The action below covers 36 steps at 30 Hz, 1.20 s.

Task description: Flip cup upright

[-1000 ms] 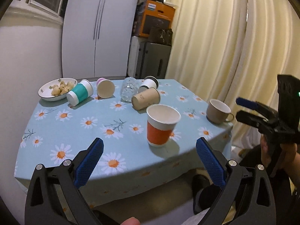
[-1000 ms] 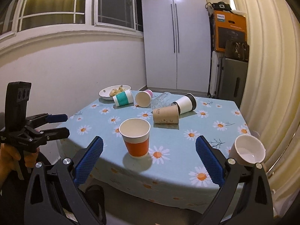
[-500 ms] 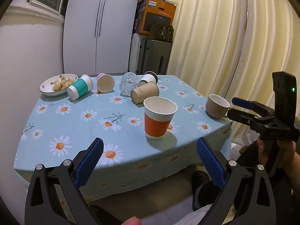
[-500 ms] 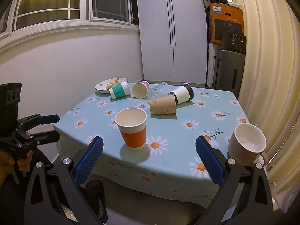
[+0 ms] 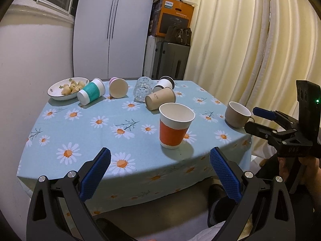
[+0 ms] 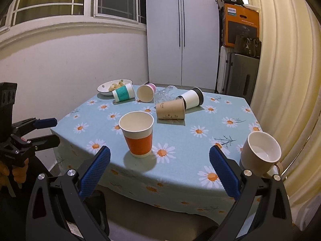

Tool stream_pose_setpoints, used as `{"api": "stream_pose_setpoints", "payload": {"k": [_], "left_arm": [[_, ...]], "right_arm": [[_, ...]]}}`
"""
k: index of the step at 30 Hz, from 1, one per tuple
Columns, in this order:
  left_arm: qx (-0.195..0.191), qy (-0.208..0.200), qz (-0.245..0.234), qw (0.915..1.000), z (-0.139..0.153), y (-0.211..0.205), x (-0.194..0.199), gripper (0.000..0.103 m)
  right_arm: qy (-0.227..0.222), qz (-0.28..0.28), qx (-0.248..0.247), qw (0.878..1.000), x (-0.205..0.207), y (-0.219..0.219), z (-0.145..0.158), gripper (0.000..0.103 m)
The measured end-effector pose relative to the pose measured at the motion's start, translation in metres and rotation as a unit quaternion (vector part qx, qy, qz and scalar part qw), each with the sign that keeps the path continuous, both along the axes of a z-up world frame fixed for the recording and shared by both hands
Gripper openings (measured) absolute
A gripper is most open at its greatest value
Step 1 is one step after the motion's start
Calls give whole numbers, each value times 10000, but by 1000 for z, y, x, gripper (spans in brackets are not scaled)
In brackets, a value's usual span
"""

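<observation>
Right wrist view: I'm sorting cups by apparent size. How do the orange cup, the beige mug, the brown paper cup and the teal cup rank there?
1. orange cup and beige mug: look alike, both nearest the camera, so unranked.
2. brown paper cup, lying on its side.
3. teal cup, smallest, but farthest away.

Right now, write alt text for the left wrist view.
An orange paper cup stands upright on a daisy tablecloth, ahead of the open left hand-held gripper. Five cups lie tipped behind it; a beige mug stands right.
</observation>
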State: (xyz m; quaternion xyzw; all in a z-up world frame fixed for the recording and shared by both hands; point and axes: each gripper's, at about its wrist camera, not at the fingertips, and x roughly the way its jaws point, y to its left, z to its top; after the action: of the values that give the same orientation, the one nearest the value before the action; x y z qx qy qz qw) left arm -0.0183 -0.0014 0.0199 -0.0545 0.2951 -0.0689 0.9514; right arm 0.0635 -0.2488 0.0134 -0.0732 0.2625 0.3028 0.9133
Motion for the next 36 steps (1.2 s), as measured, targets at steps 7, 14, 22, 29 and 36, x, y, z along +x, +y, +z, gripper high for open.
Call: {"api": "stream_pose_setpoints", "payload": {"k": [7, 14, 22, 29, 36], "left_arm": [[0, 50, 29, 10000, -2, 0, 2, 96], [28, 98, 3, 9999, -3, -2, 3, 96], [61, 133, -8, 9999, -4, -4, 4, 96], [69, 150, 5, 9999, -6, -4, 5, 96], [56, 158, 11, 9999, -7, -3, 4, 96]], "right_arm": [[-11, -19, -4, 10000, 1, 0, -1, 98], [-12, -24, -12, 10000, 1, 0, -1, 98], [10, -16, -20, 10000, 1, 0, -1, 98], [17, -18, -27, 10000, 1, 0, -1, 98], [26, -20, -33, 10000, 1, 0, -2, 98]]}}
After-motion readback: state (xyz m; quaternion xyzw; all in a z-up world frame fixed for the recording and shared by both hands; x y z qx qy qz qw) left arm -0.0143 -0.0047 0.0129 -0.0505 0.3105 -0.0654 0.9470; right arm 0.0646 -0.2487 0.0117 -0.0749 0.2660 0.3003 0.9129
